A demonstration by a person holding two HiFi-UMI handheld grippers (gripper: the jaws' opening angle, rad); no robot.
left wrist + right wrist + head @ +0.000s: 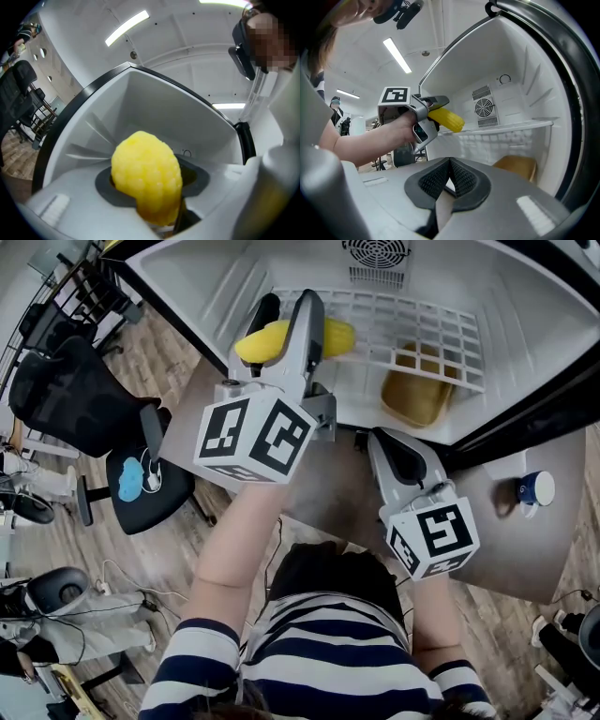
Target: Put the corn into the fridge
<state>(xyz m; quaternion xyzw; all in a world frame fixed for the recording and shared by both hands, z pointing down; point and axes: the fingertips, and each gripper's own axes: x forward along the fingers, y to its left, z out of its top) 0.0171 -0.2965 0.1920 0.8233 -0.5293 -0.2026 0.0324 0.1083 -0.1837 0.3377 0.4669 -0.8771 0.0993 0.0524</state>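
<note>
A yellow corn cob [255,345] is clamped crosswise in my left gripper [291,326], held inside the open fridge [525,324] just above its white wire shelf [422,329]. In the left gripper view the corn [147,176] fills the space between the jaws, with the fridge's white wall behind it. My right gripper [386,442] hangs shut and empty at the fridge's front edge, to the right of the left one. In the right gripper view its pads [440,179] are pressed together, and the left gripper with the corn [449,119] shows ahead over the shelf [511,129].
A tan object [417,395] lies on the fridge floor under the shelf at the right. A fan vent [377,254] sits in the back wall. A blue cup [536,488] stands on the table at the right. A black office chair [75,395] is at the left.
</note>
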